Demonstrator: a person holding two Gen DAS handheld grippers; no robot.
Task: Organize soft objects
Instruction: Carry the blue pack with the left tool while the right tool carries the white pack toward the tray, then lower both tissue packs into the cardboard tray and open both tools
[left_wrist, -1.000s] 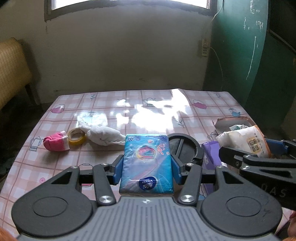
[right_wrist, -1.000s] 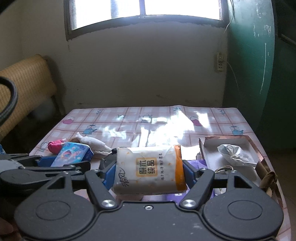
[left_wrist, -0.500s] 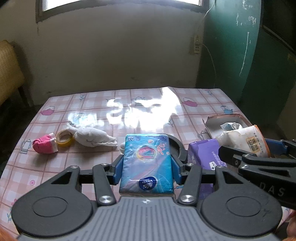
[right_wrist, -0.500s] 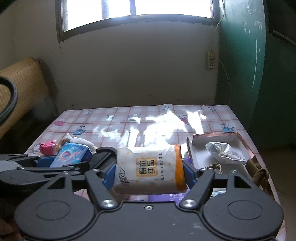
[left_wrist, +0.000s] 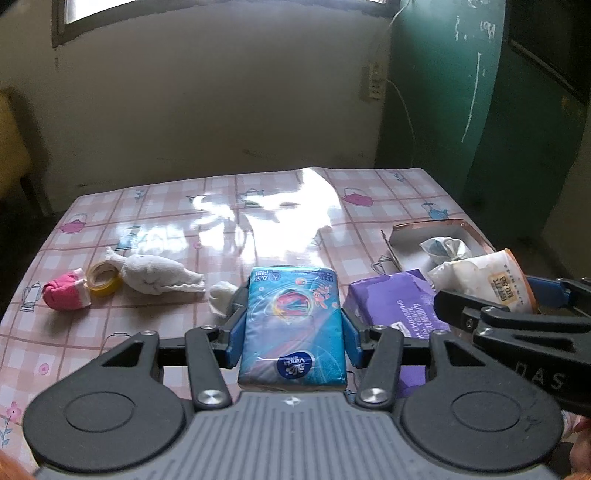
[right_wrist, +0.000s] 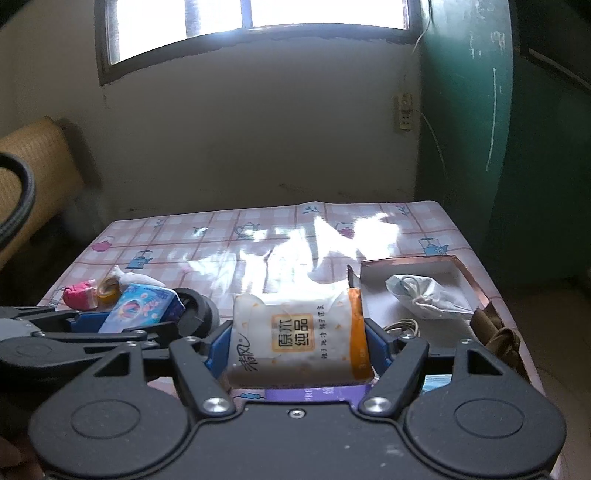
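L tool (left_wrist: 293, 325): yours, pinching the blue plastic-wrapped tissue pack (left_wrist: 293, 317) across its width, lifted off the bench (left_wrist: 166, 236).
R tool (right_wrist: 297, 341): pinching the white-and-orange soft tissue pack (right_wrist: 295, 338) by its short ends, carried just left of the box.
Box: shallow white cardboard box w/ brown rim (right_wrist: 476, 291) at bench's right edge; holds one knotted white cloth bundle (right_wrist: 424, 295) so far.
Purple pack (left_wrist: 395, 306): flat purple plastic-wrapped pack, on bench beside box, under R tool.
Left cluster: pink-and-white rolled sock (left_wrist: 66, 295), yellow tape ring (left_wrist: 103, 280), long white stuffed cloth (left_wrist: 159, 275), small white wad (left_wrist: 221, 297); all loose, well apart from box.
Progress (est.): early. One item boxed, two in your tools, approx. five on bench.
Left to do: if box is the goal, drop both packs in, then fetch the rest.
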